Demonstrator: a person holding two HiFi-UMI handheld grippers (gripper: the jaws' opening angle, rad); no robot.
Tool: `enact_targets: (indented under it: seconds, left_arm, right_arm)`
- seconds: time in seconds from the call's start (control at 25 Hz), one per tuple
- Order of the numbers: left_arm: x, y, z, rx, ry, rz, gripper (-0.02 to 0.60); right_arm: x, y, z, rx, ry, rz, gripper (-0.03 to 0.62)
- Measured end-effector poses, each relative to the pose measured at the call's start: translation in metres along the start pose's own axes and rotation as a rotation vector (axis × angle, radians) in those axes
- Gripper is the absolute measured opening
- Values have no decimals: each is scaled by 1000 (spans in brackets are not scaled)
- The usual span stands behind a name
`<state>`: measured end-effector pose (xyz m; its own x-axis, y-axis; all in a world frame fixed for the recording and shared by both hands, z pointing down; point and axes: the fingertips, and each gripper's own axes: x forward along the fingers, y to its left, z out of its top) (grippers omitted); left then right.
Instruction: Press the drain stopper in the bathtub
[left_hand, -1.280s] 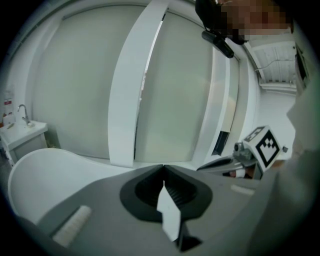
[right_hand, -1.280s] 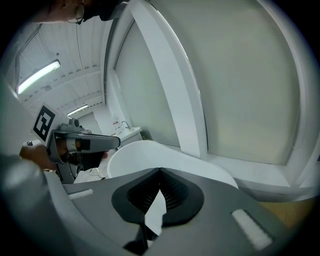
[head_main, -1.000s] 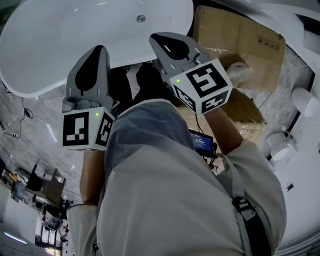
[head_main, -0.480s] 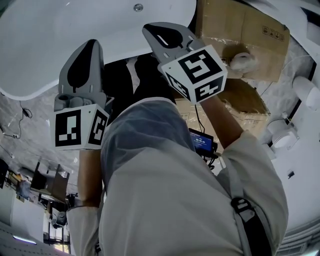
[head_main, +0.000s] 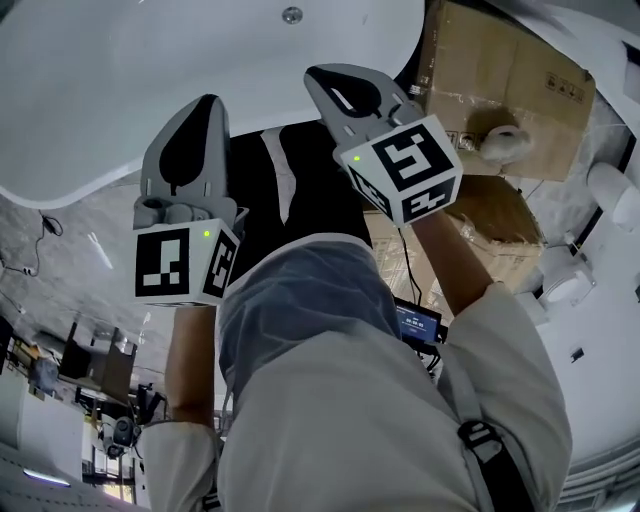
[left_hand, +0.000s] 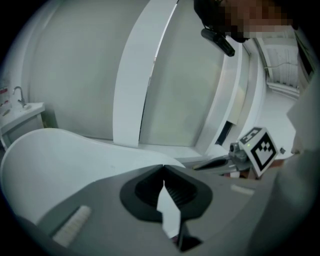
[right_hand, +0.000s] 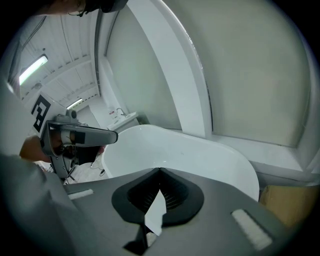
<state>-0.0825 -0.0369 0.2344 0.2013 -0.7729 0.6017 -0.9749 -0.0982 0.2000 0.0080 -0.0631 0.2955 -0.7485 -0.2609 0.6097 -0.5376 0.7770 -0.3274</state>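
Hovering at the middle of the head view, the grey left gripper (head_main: 200, 105) and the grey right gripper (head_main: 325, 78) both point toward the top of the frame, where the white glossy oval bathtub (head_main: 150, 90) spreads across the upper left. The small round metal drain stopper (head_main: 292, 15) sits on the tub floor at the very top edge, just left of centre.

Compared with half a second ago, both grippers have slipped a little lower in the frame. The stopper has edged slightly right and the brown cardboard box (head_main: 500, 80) at upper right has shifted right too. The right gripper's tip, which was near the stopper, now stands further below it, about level with the tub's near rim. Over the whole second the layout is nearly back where it began, so I judge this to be mostly head and body shifting, not a reach.

Each gripper's own view shows its jaws brought together at the tips with nothing between them. The left gripper view looks across the tub's rim (left_hand: 60, 155), and the right gripper view looks over the tub's far end (right_hand: 190, 155).

For the task this means the press has not begun. The closed right tip looks the better placed to go down into the basin and onto the stopper.
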Motion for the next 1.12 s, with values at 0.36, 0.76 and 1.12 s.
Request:
enact_targets:
  seconds: [0.36, 0.76, 1.12]
  left_arm:
    - [43, 23, -51, -27, 33, -18, 0]
    - [87, 56, -106, -71, 46, -23, 0]
    - [126, 77, -139, -67, 57, -27, 0]
  right_arm:
    - [59, -31, -45, 8, 44, -43, -3]
    - [127, -62, -95, 61, 69, -63, -3]
    - [185, -102, -138, 46, 87, -134, -3]
